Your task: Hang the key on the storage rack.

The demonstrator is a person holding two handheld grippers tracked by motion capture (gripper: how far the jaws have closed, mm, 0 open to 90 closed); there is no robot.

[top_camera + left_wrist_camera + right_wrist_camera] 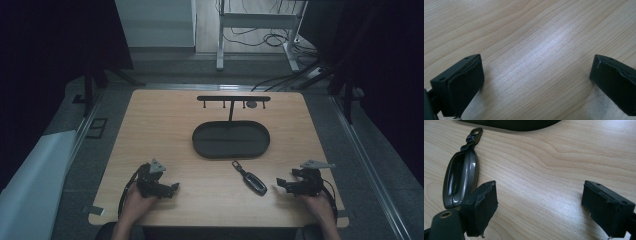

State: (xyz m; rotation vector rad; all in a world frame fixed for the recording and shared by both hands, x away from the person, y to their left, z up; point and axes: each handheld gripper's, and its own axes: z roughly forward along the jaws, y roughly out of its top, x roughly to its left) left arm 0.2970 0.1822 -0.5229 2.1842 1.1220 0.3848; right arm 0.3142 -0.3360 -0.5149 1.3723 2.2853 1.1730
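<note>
We read no lettering on the key fob point(251, 180). Right gripper point(283, 184), at its 3 o'clock, fingers wide apart, empty. Left gripper point(171, 189) likewise open on bare table point(165, 120).

The light wooden tabletop point(165, 130) lay bare along its left half and its near edge, giving open passage there. The black oval tray point(231, 139) sat in the middle toward the far side, and from its far rim rose a black T-shaped rack with small hooks point(233, 99), blocking the way over the far middle. A dark grey car key fob with a loop point(250, 178) lay just in front of the tray, near the right gripper point(281, 183), with bare wood between the gripper's parted jaws.
</note>
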